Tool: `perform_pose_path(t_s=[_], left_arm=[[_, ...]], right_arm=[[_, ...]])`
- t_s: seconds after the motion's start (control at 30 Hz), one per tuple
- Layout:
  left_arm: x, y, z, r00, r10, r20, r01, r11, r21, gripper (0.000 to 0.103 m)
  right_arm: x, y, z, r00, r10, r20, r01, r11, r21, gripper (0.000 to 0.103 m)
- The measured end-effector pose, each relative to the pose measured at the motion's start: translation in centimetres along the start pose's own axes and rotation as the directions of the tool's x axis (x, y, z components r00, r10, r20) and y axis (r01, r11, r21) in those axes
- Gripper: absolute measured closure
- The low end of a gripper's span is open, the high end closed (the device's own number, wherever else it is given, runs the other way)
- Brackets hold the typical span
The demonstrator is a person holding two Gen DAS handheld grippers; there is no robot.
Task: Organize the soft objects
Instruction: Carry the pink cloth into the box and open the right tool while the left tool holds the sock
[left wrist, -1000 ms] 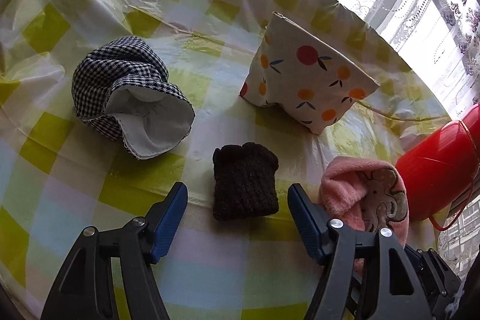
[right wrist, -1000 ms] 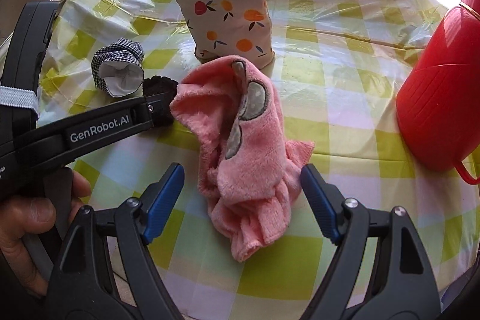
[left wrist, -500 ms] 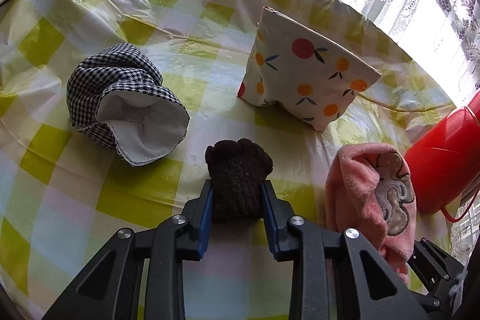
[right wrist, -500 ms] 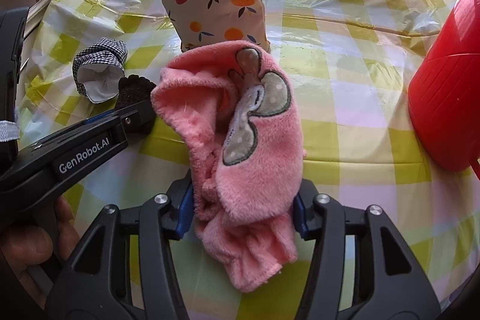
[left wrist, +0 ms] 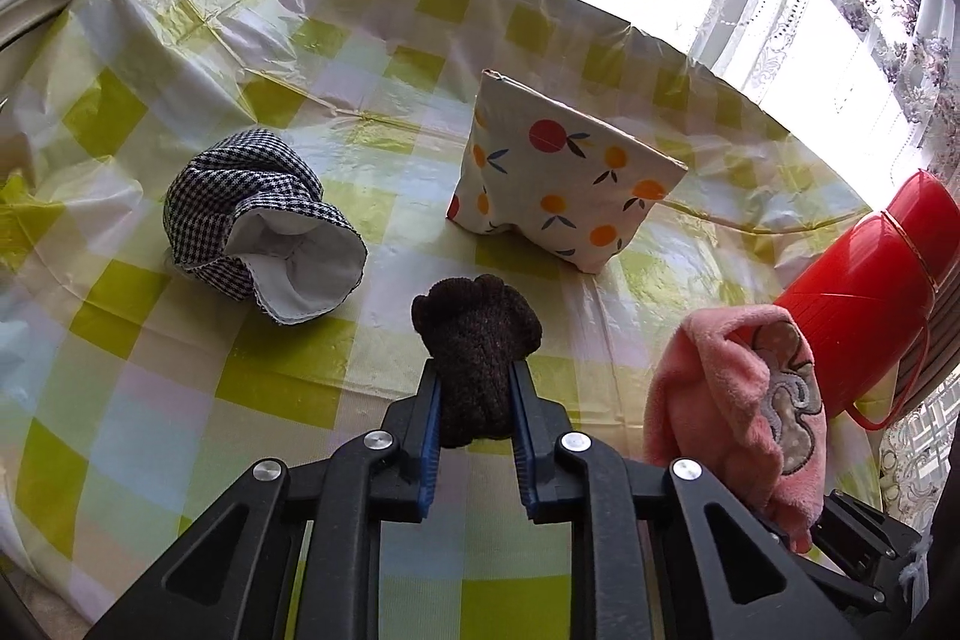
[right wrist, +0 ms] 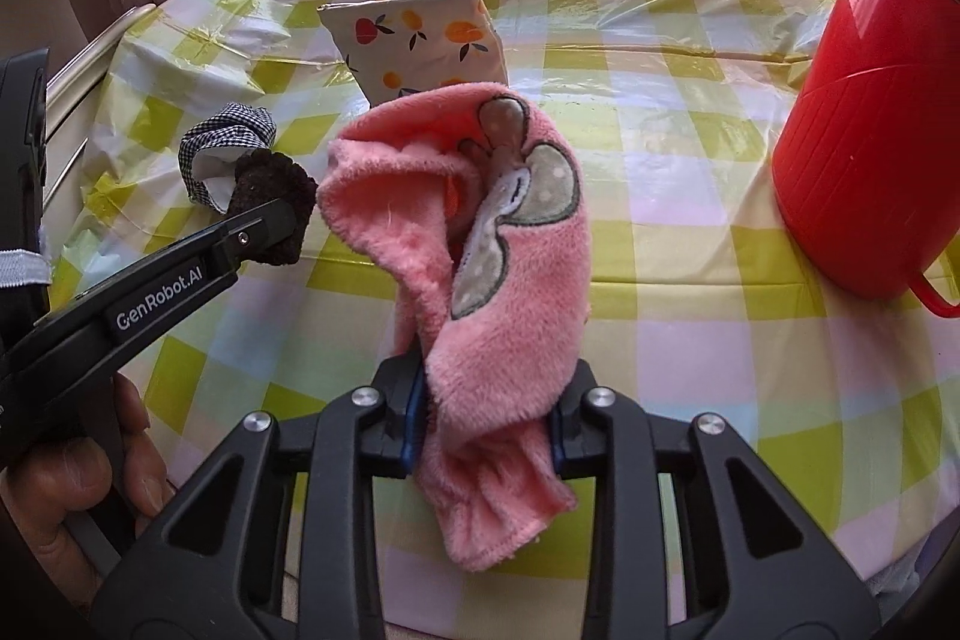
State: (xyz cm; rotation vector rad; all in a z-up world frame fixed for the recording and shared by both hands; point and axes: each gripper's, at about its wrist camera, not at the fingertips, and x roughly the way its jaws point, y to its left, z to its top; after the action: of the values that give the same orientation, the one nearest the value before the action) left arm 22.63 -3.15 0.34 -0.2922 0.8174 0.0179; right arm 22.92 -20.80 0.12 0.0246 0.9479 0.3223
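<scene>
My left gripper [left wrist: 474,388] has its jaws still closing on a dark brown knitted piece [left wrist: 477,334], whose sides the blue pads press; it is lifted off the cloth. The same brown piece [right wrist: 273,205] and left gripper [right wrist: 282,220] show at the left of the right wrist view. My right gripper [right wrist: 486,400] is shut on a pink fleece cloth [right wrist: 480,232] with a grey embroidered patch, which droops over and below the jaws. That pink cloth [left wrist: 738,394] hangs at the right of the left wrist view.
A checked fabric hat [left wrist: 258,214] with white lining lies left on the yellow-checked tablecloth [left wrist: 150,340]. A fruit-print pouch [left wrist: 558,184] stands behind. A red plastic jug [right wrist: 870,130] stands at the right. A hand [right wrist: 72,466] holds the left gripper's handle.
Both grippers went from wide open to closed, the left on the brown knit, the right on the pink cloth. Both items have risen off the table.
</scene>
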Motion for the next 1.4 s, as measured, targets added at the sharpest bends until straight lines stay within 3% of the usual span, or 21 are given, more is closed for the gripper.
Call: perform_pose_path(t_s=[0.43,0.77,1.03,1.4], left_arm=[[-4.6,-2.7,-1.7,0.998,-0.052,0.027,0.052,0.998,0.024,0.082],[-7.1,-8.9,-4.6,0.988,-0.153,-0.006,0.152,0.980,0.130,0.082],[-8.7,-14.1,-7.0,0.968,-0.244,-0.059,0.251,0.944,0.213,0.082],[-10.6,-20.9,-11.1,0.926,-0.340,-0.162,0.375,0.868,0.326,0.081]], right_arm=[[-4.3,-2.4,-2.4,0.999,-0.021,0.027,0.019,0.999,0.050,0.069],[-9.8,-6.0,-5.2,0.996,-0.056,0.069,0.050,0.995,0.092,0.069],[-14.4,-12.8,-9.9,0.987,-0.153,0.048,0.142,0.973,0.180,0.069],[-19.8,-22.0,-15.8,0.956,-0.294,-0.009,0.278,0.894,0.351,0.069]])
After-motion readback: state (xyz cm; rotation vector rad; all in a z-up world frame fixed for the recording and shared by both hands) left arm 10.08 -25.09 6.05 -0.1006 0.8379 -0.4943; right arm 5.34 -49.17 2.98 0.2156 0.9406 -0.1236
